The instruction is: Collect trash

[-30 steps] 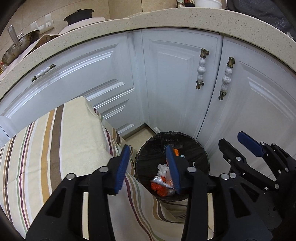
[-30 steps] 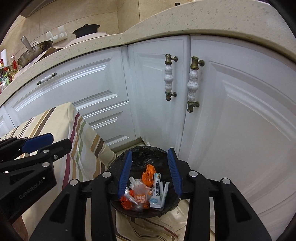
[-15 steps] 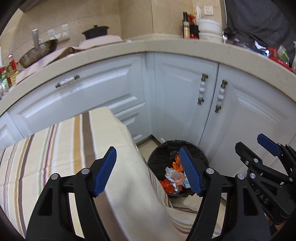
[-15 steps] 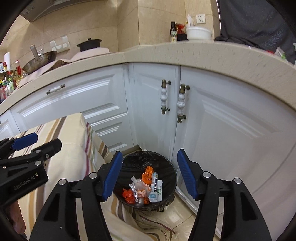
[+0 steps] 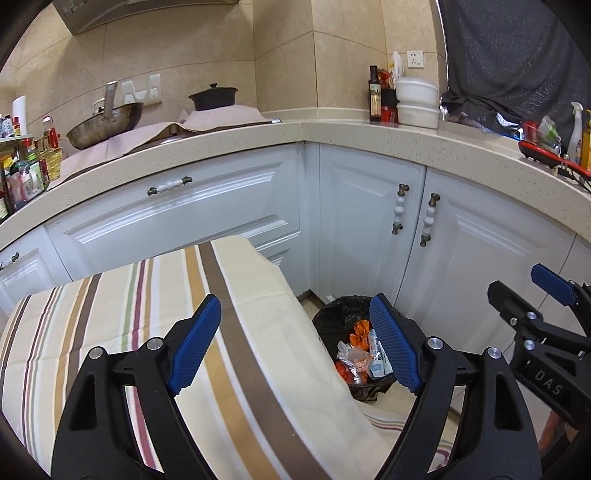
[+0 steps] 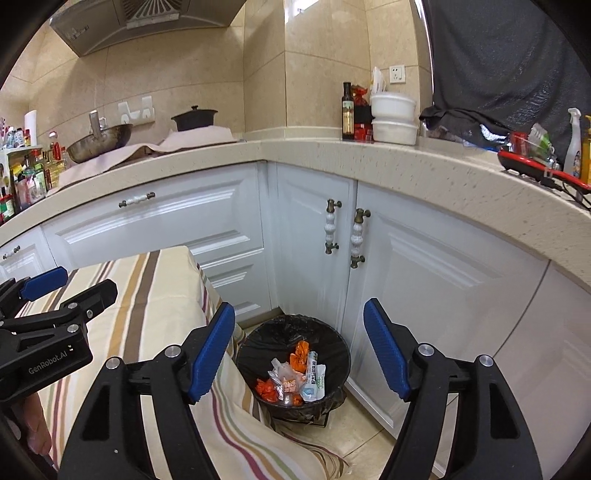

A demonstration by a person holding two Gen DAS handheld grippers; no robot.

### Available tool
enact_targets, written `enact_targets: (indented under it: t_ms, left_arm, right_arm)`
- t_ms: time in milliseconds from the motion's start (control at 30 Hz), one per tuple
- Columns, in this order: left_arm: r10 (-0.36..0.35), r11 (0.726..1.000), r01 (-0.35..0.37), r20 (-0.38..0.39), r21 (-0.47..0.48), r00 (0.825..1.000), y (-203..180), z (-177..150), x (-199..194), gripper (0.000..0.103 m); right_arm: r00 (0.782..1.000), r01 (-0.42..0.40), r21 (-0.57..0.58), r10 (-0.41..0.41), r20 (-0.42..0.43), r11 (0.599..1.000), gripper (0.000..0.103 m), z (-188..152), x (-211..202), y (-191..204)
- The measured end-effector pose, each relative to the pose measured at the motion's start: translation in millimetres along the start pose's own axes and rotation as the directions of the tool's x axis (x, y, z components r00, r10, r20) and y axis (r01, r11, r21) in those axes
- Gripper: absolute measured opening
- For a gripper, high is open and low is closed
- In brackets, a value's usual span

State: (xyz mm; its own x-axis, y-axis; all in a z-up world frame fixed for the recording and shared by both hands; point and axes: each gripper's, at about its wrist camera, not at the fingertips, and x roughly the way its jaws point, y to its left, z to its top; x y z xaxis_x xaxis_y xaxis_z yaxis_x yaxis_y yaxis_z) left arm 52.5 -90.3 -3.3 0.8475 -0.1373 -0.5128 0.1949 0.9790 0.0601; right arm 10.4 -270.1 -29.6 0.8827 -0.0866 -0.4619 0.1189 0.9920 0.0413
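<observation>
Finishing the drop: wrappers now lie in the bin

Hanging above the striped tablecloth point(image 5: 122, 314), the left gripper point(image 5: 295, 347) has just been opening and stands wide, nothing between its jaws. The right gripper point(image 6: 299, 350) too has just been opening, wide and empty. The trash point(image 6: 295, 380), orange and white wrappers, lies inside the black-lined bin point(image 6: 332, 343) beside the white cabinets point(image 6: 314, 236). Such wrappers look light, thin and slippery; I would pinch a crumpled edge, not the flat face.

I'm in a home kitchen: speckled countertop point(image 6: 406, 166) over white cabinets point(image 6: 184, 229), range hood point(image 6: 147, 22) above a wok point(image 6: 99, 142) (oil bottles point(image 6: 33, 173) crowd the left).
</observation>
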Motion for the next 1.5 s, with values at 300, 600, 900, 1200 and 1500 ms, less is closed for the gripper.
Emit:
enact_targets:
  t_ms: [300, 600, 900, 1200, 1500]
  left_arm:
    - [0.009, 0.999, -0.008, 0.022, -0.038, 1.0, 16.3, -8.9, -27.8, 0.083]
    - [0.008, 0.999, -0.006, 0.032, -0.052, 0.999, 23.2, -11.0, -38.2, 0.083]
    - [0.003, 0.999, 0.0, 0.042, -0.053, 0.999, 25.0, -10.4, -43.4, 0.084]
    - [-0.002, 0.999, 0.004, 0.047, -0.052, 0.999, 22.3, -10.2, -45.7, 0.084]
    - [-0.001, 0.999, 0.004, 0.045, -0.052, 0.999, 18.0, -10.6, -45.9, 0.084]
  right_arm:
    - [0.999, 0.02, 0.001, -0.02, 0.034, 1.0, 0.073, -1.9, -28.5, 4.7]
    - [0.998, 0.041, -0.002, -0.04, 0.051, 0.999, 0.074, -4.1, -41.2, 8.0]
    - [0.997, 0.046, -0.005, -0.046, 0.064, 0.999, 0.075, -3.6, -47.3, 10.0]
    - [0.997, 0.047, -0.004, -0.046, 0.065, 0.999, 0.075, -2.7, -47.8, 10.3]
    - [0.997, 0.046, -0.005, -0.046, 0.066, 0.999, 0.075, -2.2, -48.0, 9.0]
